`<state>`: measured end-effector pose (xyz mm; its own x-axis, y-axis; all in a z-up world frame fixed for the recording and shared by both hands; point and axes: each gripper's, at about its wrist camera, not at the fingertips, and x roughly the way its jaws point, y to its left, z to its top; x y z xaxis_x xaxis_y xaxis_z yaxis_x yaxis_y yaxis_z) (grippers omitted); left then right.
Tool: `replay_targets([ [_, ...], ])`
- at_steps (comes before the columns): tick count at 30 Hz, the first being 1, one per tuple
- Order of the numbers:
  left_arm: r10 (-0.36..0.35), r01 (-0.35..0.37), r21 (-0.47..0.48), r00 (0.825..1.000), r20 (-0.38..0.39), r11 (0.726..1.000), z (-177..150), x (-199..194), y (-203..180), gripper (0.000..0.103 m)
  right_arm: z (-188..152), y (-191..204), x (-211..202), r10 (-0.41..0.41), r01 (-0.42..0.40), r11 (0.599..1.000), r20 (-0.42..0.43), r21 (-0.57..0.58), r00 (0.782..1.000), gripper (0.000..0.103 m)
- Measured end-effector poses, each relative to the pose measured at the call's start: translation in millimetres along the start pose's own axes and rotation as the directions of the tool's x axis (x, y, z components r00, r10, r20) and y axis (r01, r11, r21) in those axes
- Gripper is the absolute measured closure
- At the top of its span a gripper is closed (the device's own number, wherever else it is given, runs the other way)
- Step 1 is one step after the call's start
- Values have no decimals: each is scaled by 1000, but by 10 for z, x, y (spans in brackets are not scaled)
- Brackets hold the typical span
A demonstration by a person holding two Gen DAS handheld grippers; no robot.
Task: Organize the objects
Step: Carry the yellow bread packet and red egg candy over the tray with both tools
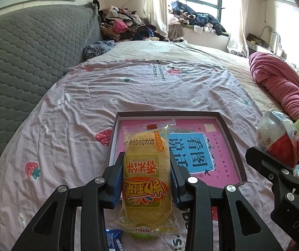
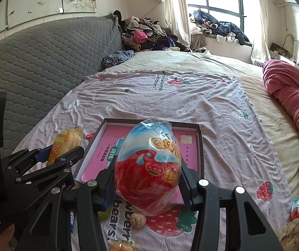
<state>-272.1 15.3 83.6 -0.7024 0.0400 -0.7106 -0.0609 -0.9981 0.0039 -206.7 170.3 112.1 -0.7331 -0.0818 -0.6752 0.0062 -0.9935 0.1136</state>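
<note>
Strawberry-print bedding [image 1: 128,96] carries the shallow box [image 1: 231,138] at my twelve o'clock. My left gripper [image 1: 147,179] is clamped on the yellow rice-cake packet [image 1: 145,167], stamped 20250619, and my right gripper [image 2: 148,185] pinches a red-and-blue wrapped egg toy [image 2: 149,167], probably lettered "QQ". I should carry both over the rim, lower them flat, then release.

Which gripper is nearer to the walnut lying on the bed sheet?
Right. The right gripper, shut on the egg-shaped snack, hangs just above the walnut. The left gripper, holding the yellow snack pack, is farther left.
</note>
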Motion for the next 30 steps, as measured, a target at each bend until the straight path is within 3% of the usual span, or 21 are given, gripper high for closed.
replay_targets([
  [20,14,-14,11,1000,-25,1000,86,700,-44,65,119,-167,668,1,-1,1000,-22,-16,1000,52],
  [30,2,-2,2,999,-40,1000,64,1162,-84,65,41,-234,1259,-6,3,999,-96,-34,995,52],
])
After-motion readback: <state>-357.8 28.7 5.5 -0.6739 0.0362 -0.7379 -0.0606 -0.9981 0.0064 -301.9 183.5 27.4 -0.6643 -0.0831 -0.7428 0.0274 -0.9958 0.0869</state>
